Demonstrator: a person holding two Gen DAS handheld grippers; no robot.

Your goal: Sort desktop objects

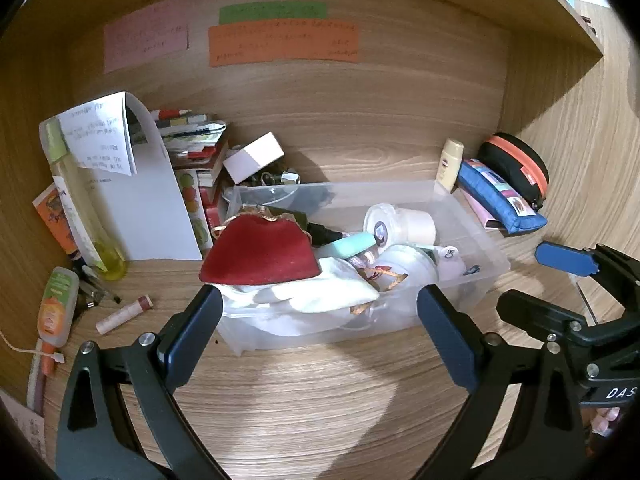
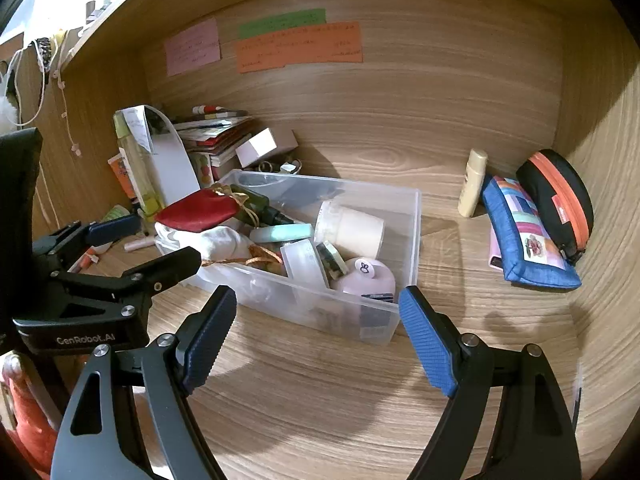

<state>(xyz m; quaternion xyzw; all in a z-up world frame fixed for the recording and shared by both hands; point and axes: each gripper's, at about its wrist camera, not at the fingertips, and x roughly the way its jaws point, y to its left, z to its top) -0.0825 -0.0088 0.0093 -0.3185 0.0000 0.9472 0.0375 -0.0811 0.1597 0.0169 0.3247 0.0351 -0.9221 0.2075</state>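
Honestly, both the left gripper (image 1: 320, 316) and right gripper (image 2: 318, 320) hang wide and empty just in front of the clear bin (image 2: 412, 216). That red pouch (image 1: 260, 252) perched on its near-left rim could probably slide off if bumped.

The left gripper (image 1: 320, 322) has black metal arms with silver screw heads behind its jaws, and dark blue pads. The right gripper (image 2: 318, 330) is built alike, its pads (image 2: 428, 344) brighter blue with a ribbed, knurled face. White lettering "GenRobot.AI" marks the left gripper's black body, seen from the right wrist view.
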